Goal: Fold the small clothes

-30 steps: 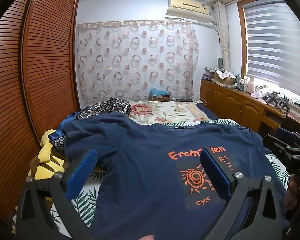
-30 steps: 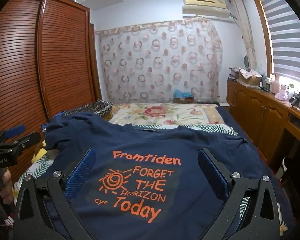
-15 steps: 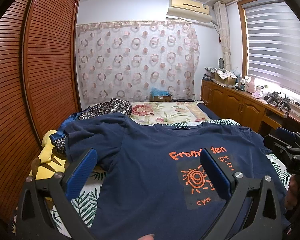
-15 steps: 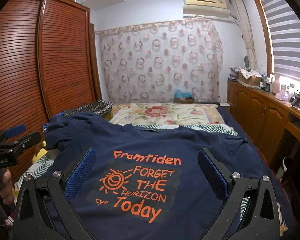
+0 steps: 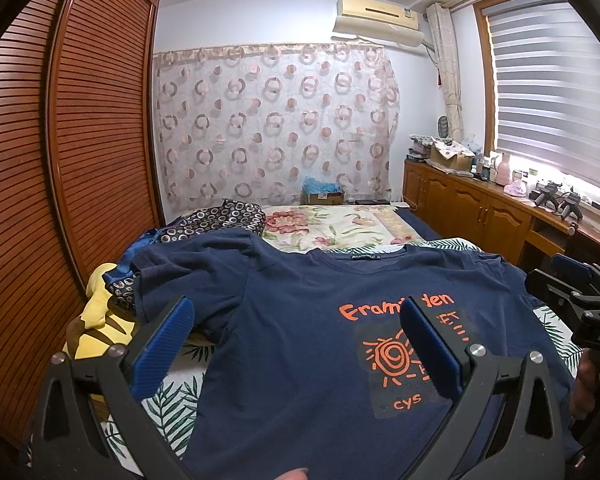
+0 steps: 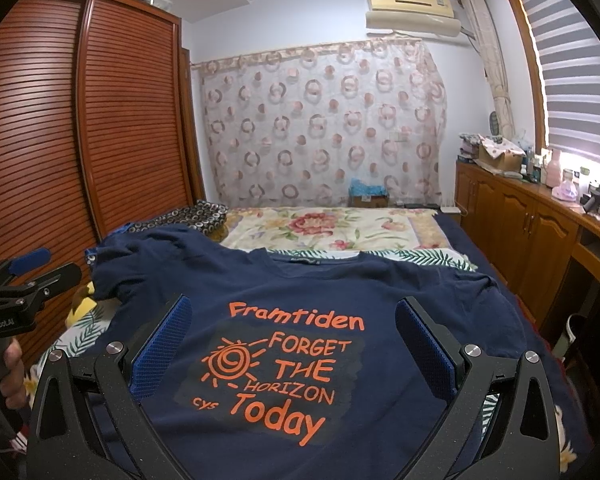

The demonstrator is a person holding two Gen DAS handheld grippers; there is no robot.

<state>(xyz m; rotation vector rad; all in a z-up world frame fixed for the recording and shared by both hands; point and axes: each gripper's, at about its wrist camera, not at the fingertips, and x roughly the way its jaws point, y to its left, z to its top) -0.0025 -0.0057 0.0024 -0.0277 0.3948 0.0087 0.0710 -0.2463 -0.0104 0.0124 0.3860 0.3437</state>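
A navy T-shirt (image 5: 300, 320) (image 6: 400, 292) with orange print lies spread face up on the bed, collar toward the far end. My left gripper (image 5: 296, 320) hovers open over the shirt's left half, nothing between its blue pads. My right gripper (image 6: 294, 320) is open above the printed chest, also holding nothing. Each gripper shows in the other's view: the right gripper (image 5: 572, 292) at the right edge, the left gripper (image 6: 20, 276) at the left edge, each held by a hand.
A patterned dark garment (image 5: 216, 220) and a yellow plush (image 5: 96, 320) lie left of the shirt. A floral blanket (image 6: 332, 228) covers the far bed. A slatted wardrobe (image 5: 80, 140) stands left; wooden cabinets (image 6: 532, 220) with clutter line the right wall.
Nothing has visibly changed apart from a very slight drift of the left wrist view.
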